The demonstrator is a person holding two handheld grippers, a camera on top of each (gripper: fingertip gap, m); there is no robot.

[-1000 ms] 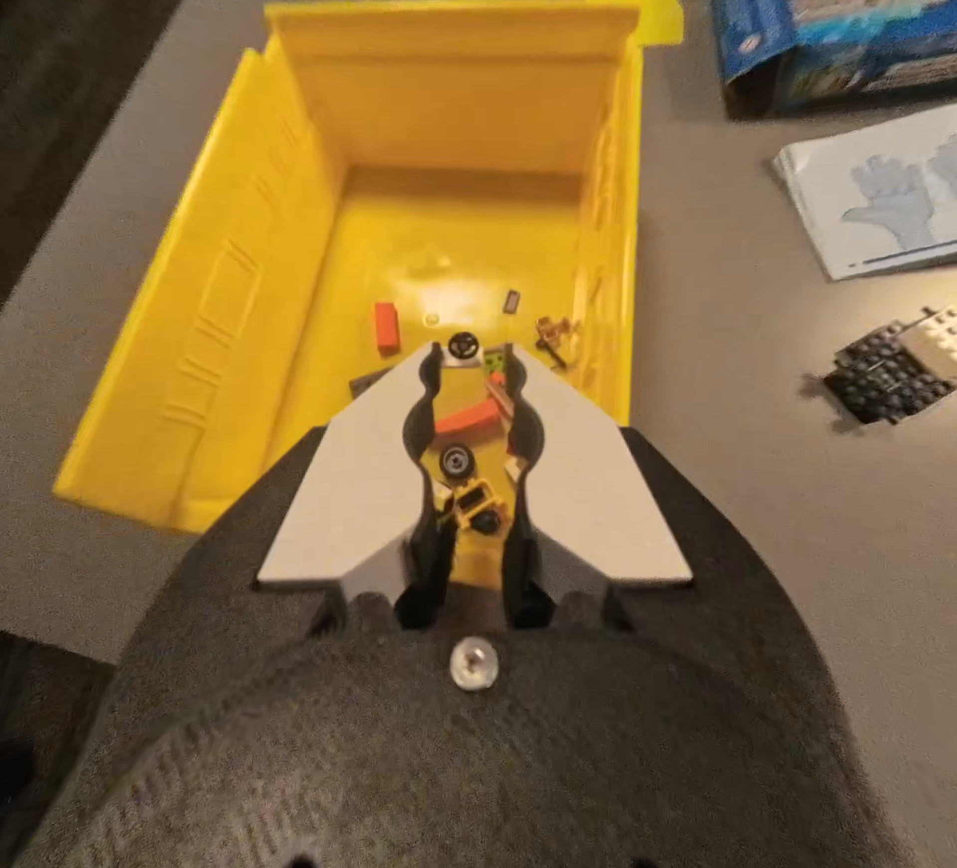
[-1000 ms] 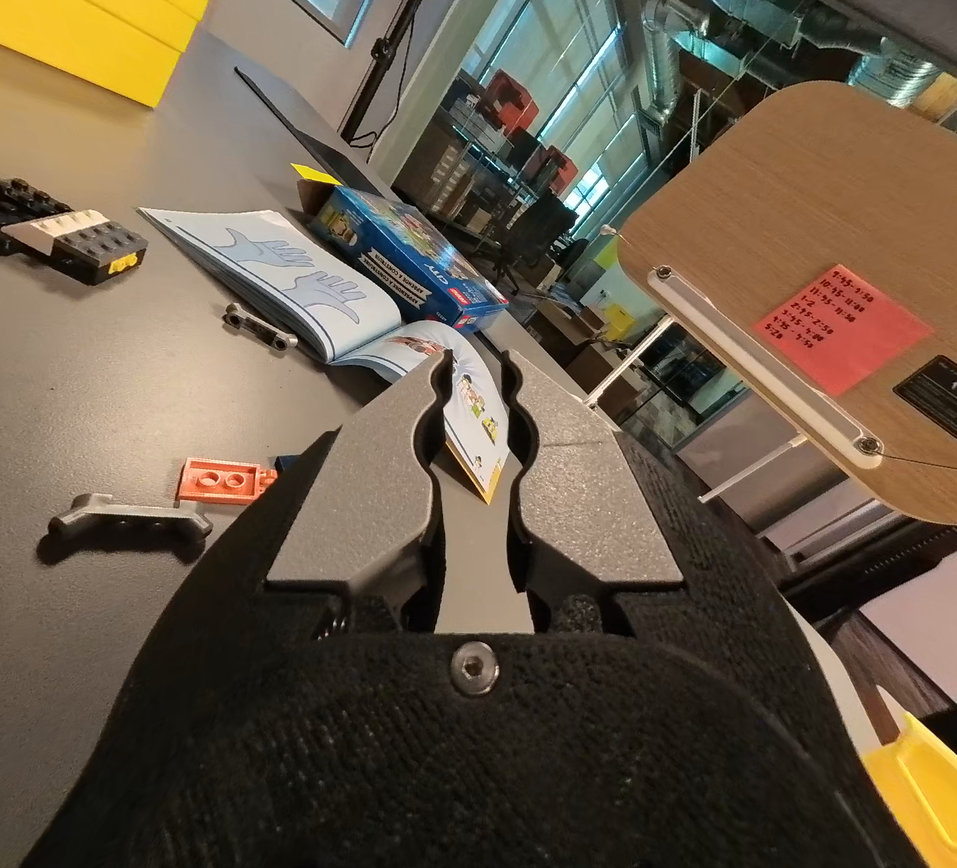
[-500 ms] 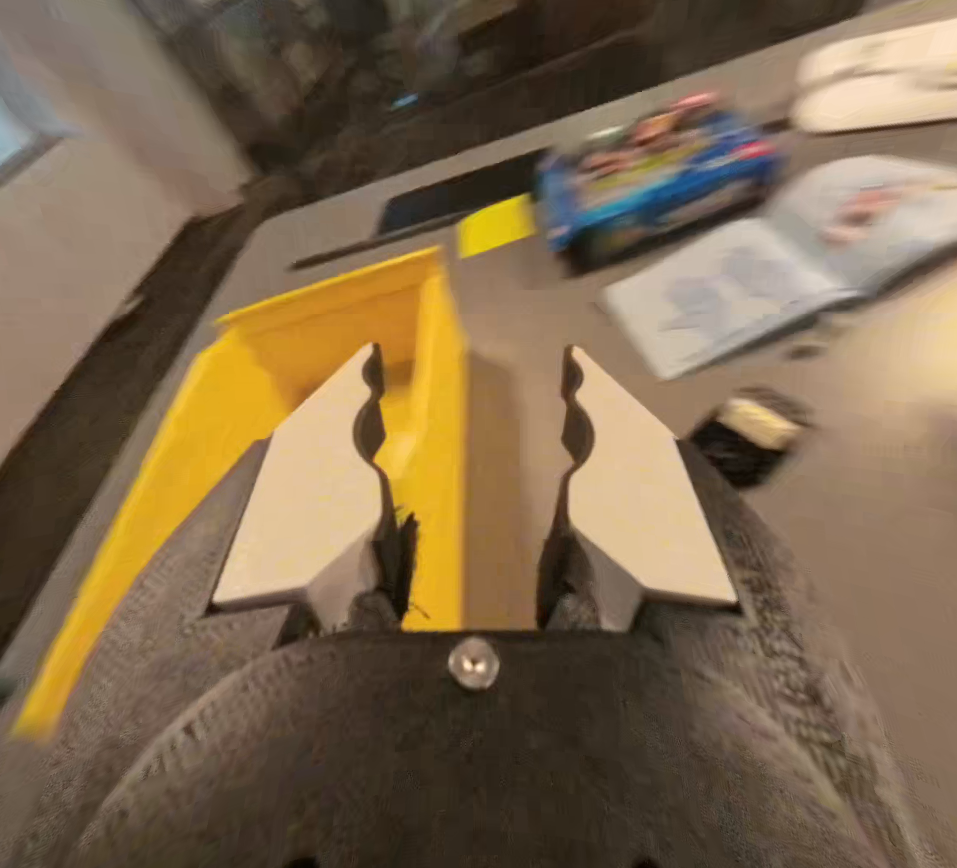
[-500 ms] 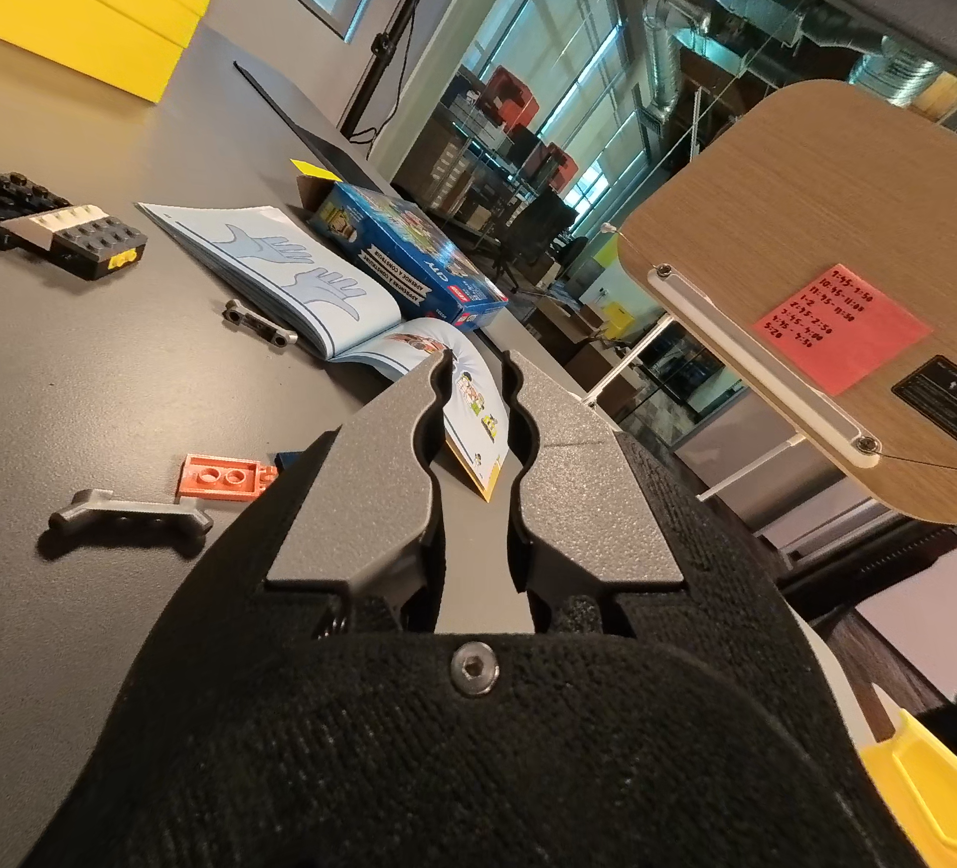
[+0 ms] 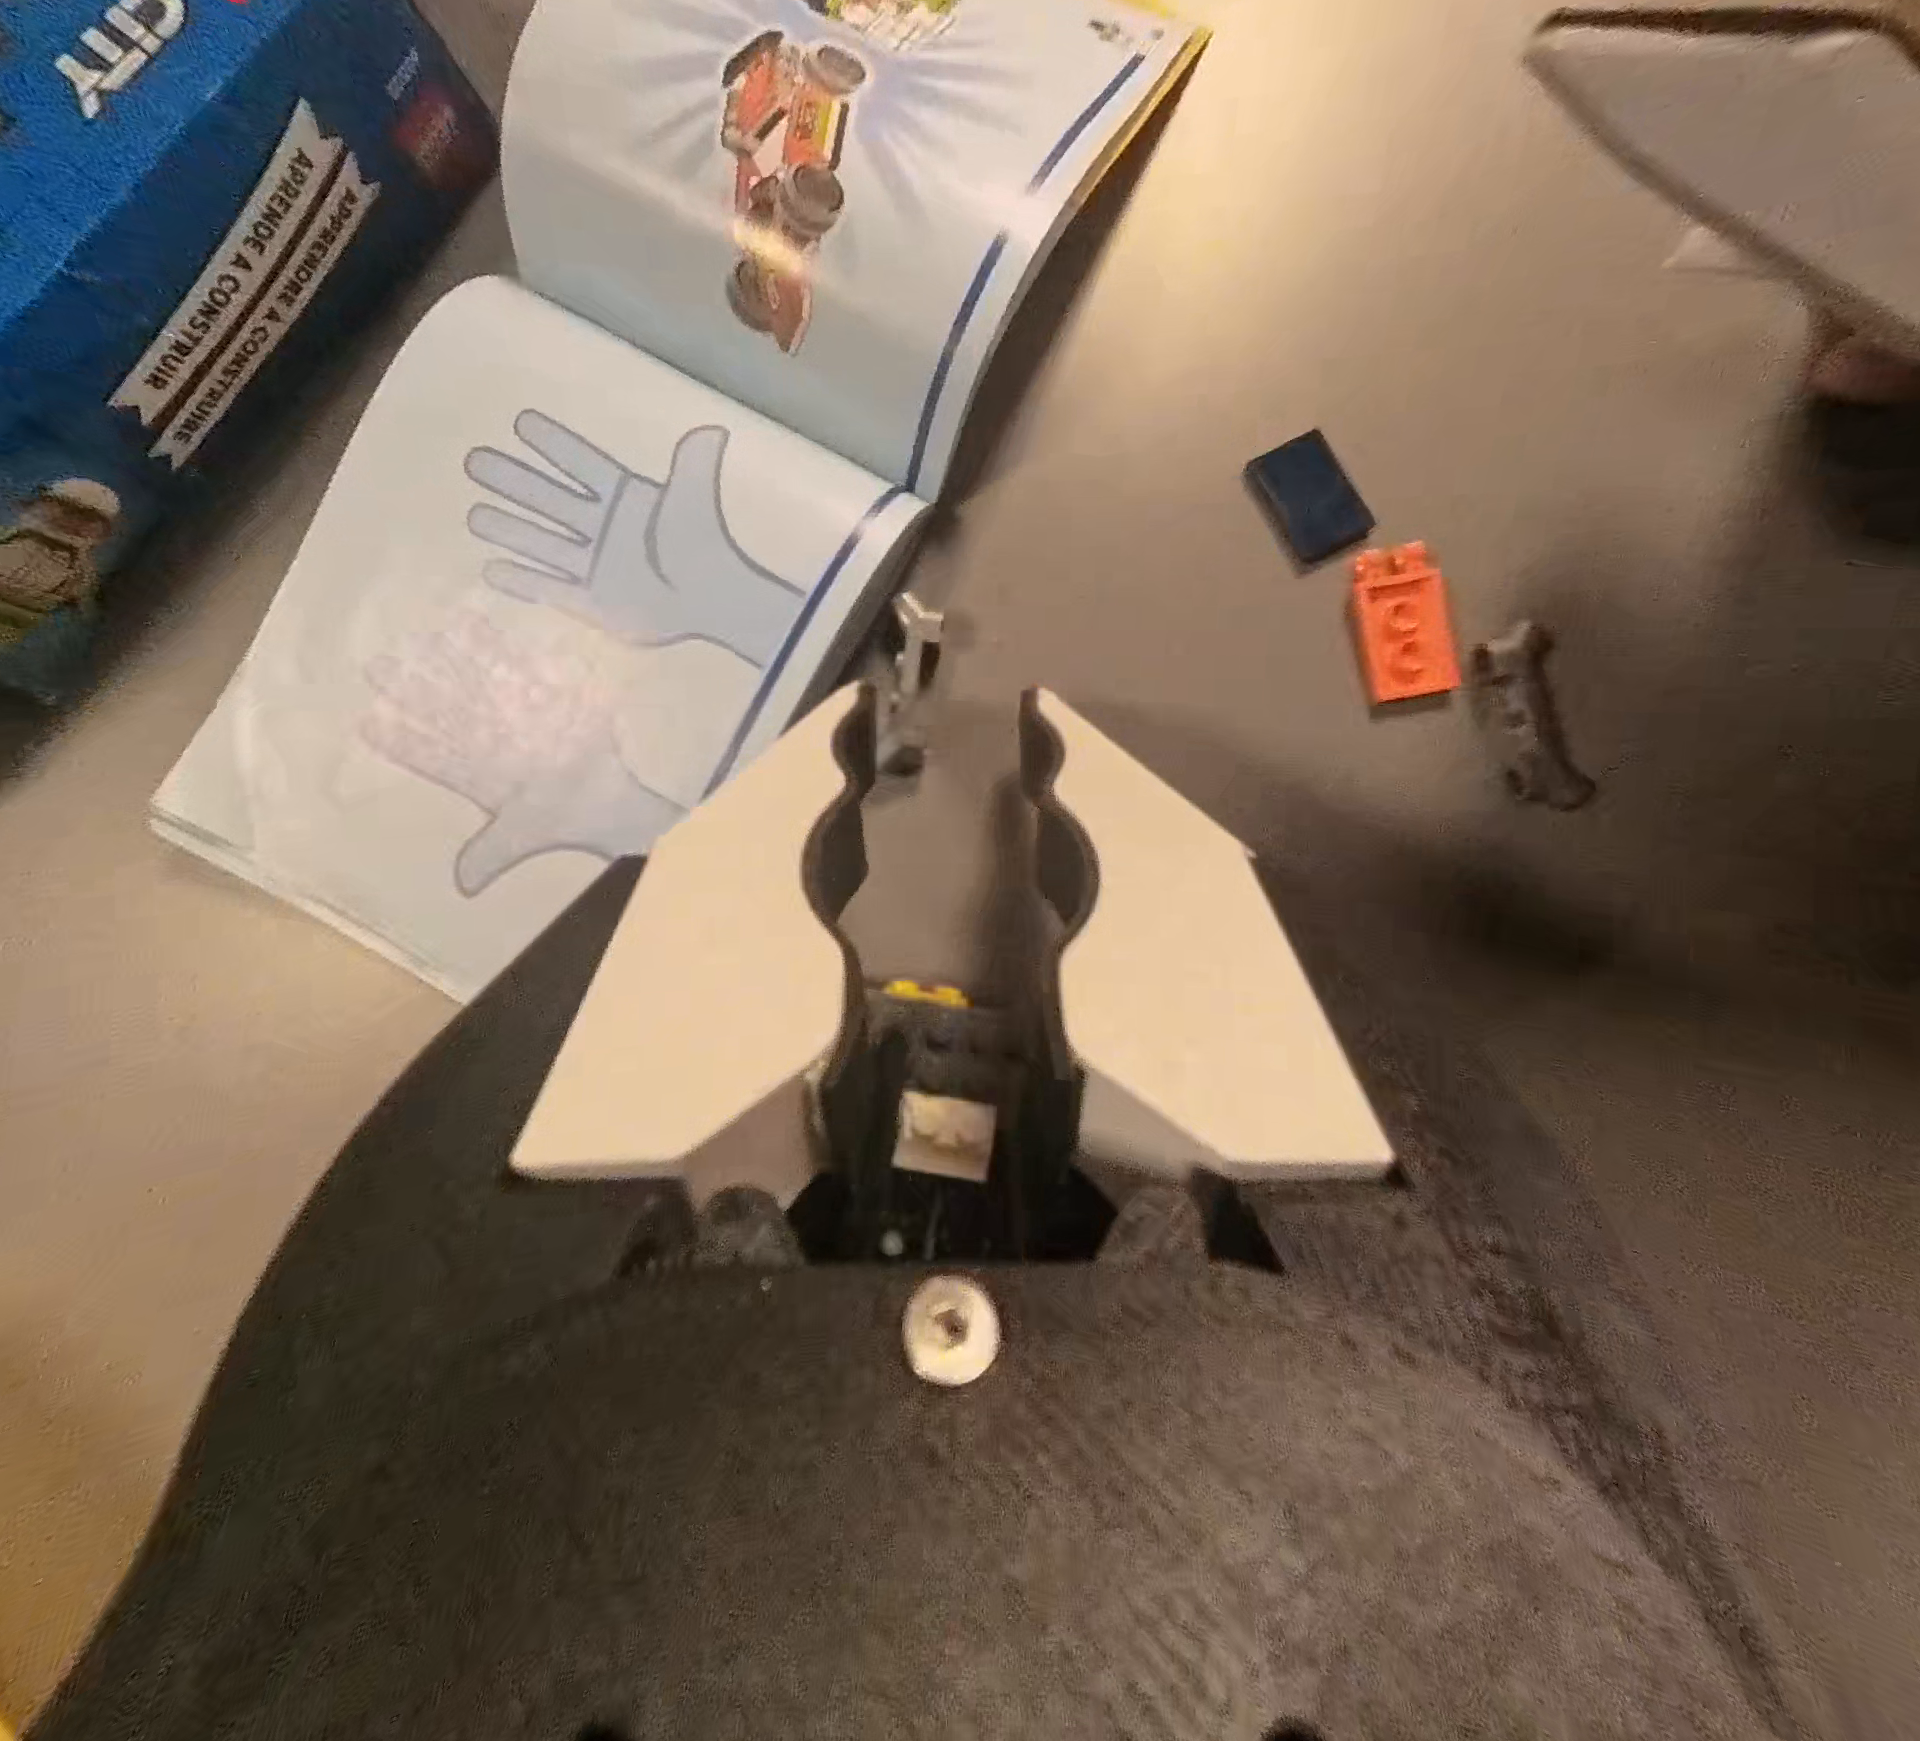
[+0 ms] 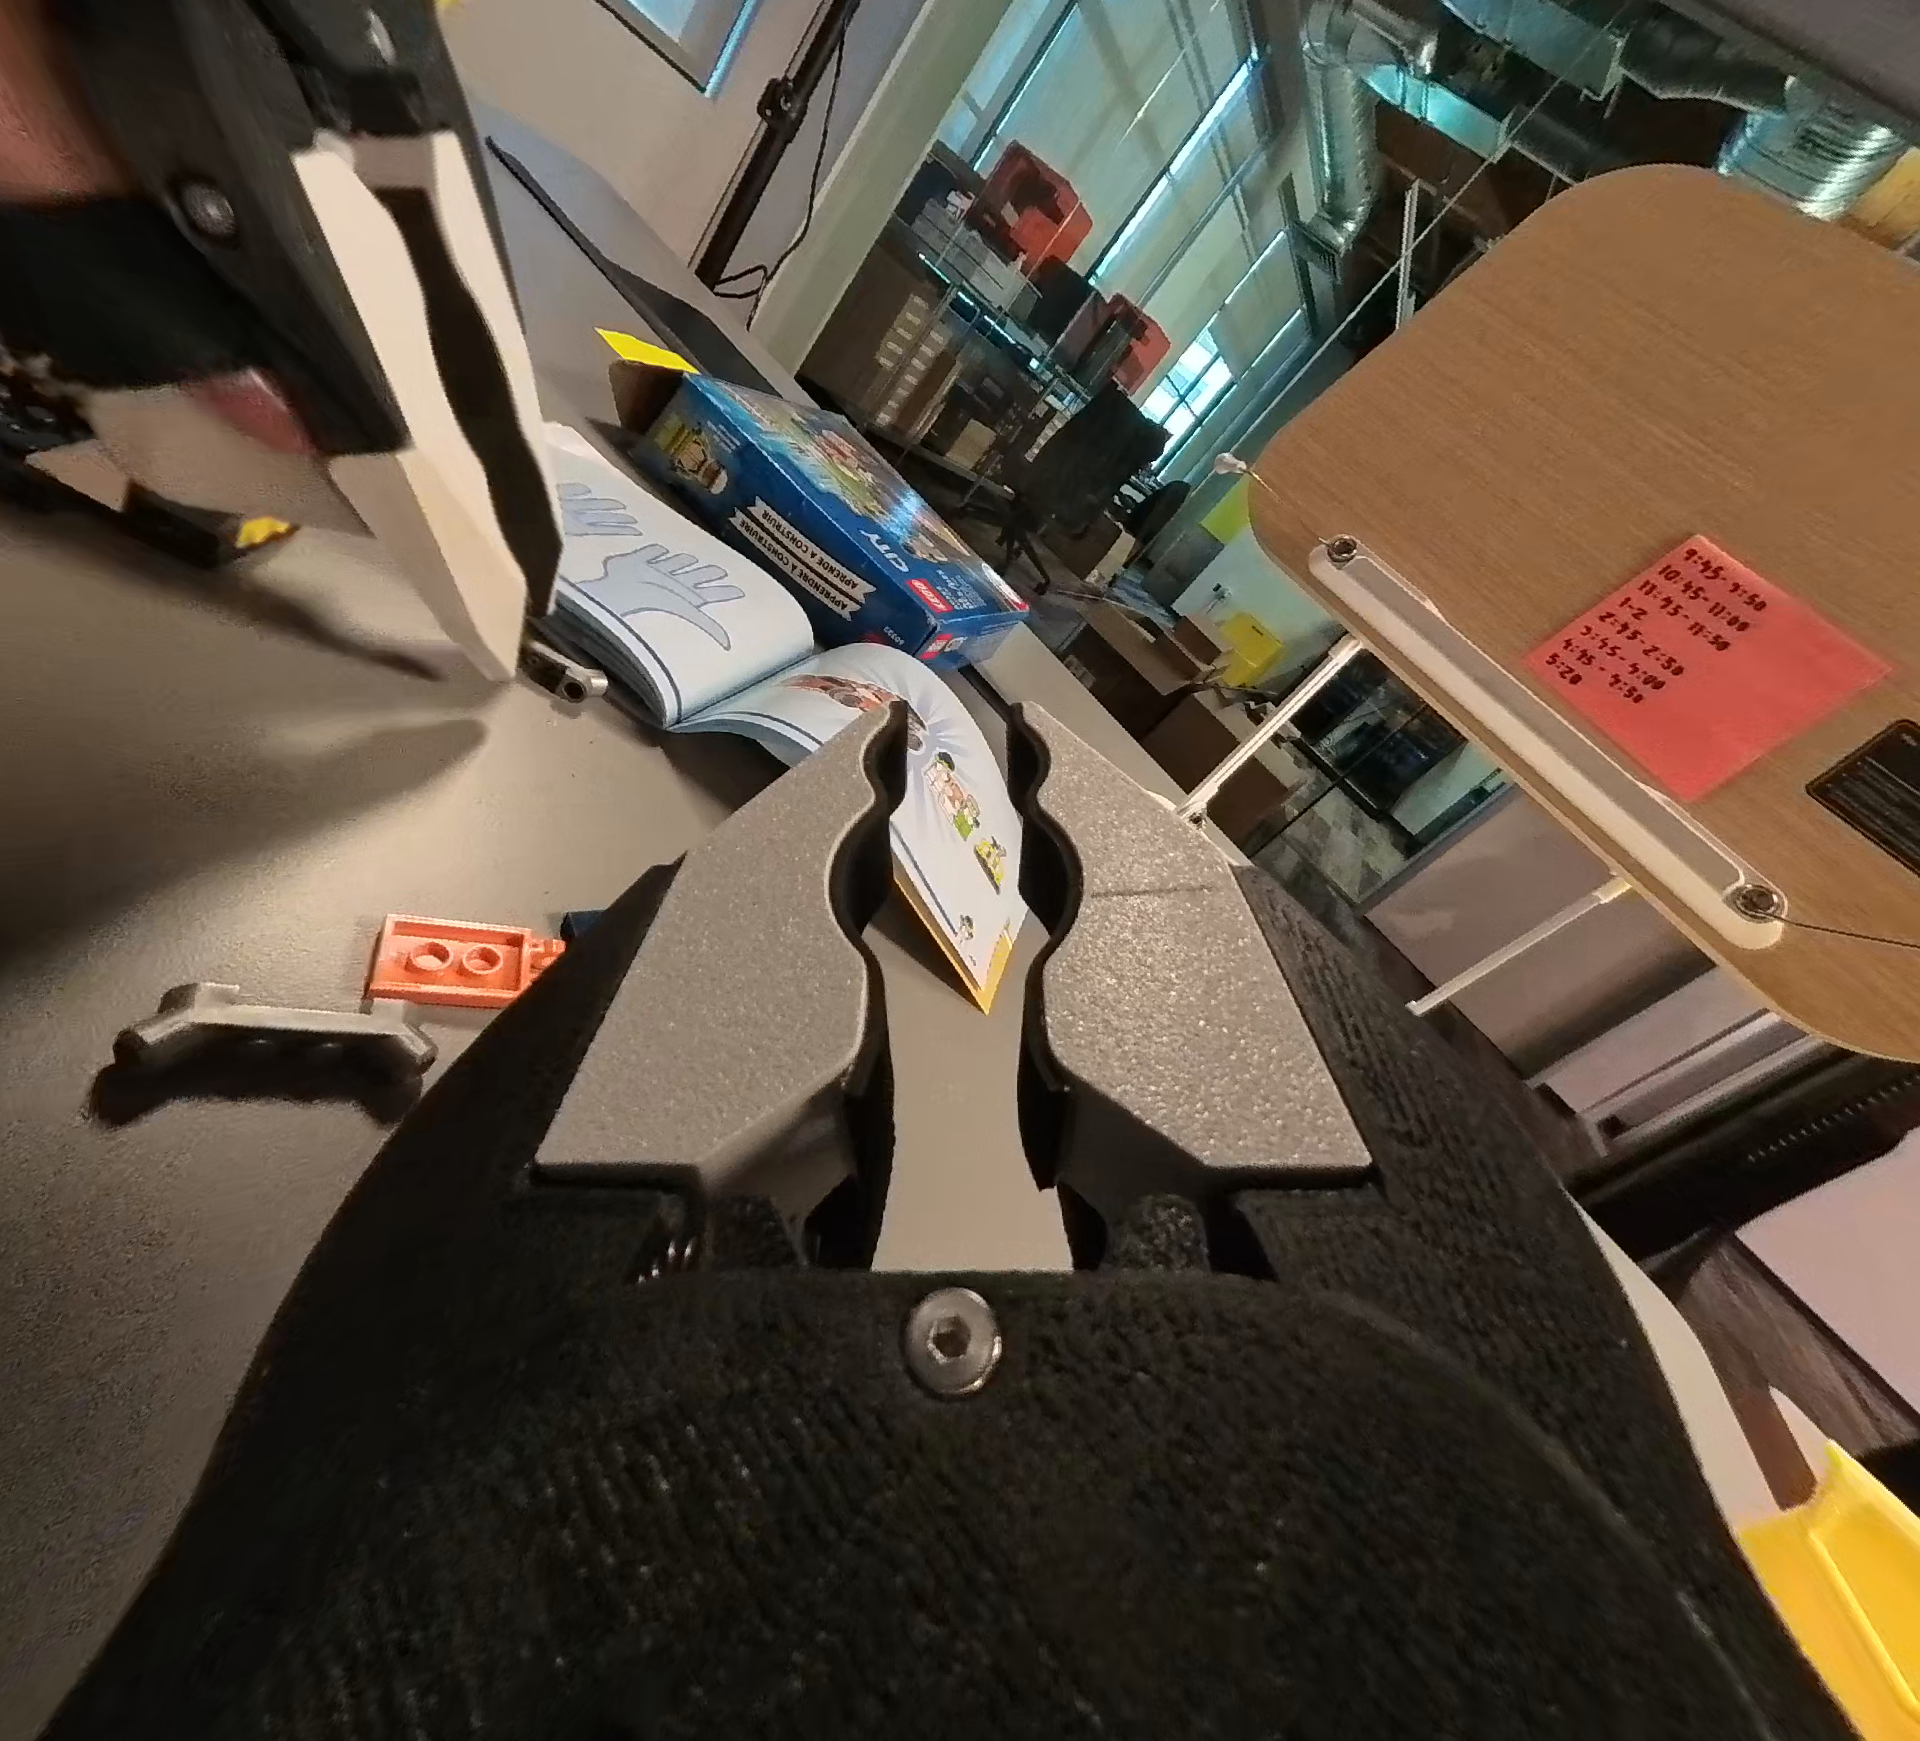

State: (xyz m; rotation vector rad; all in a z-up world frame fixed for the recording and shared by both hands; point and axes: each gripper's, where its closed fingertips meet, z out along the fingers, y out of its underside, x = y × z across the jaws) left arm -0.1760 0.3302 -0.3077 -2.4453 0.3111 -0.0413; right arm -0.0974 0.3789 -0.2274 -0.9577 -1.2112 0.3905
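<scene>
Grey tabletop [image 5: 1299, 257] strewn with toy-brick parts, an open booklet [image 5: 582, 611] and a blue box [image 5: 156, 164] at upper left.

Left gripper [image 5: 940, 704] hangs low over the table, its 2 pale fingers parted with nothing pressed between them; a small grey pin [image 5: 912, 652] lies just beside the left fingertip, at the booklet's edge. Right gripper [image 6: 956, 725] rests low, jaws slightly apart and bare; an orange plate [image 6: 457, 959] and dark grey bracket [image 6: 270, 1037] lie at its lower left.

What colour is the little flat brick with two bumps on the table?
Orange. The flat brick shows best in the right wrist view.
</scene>
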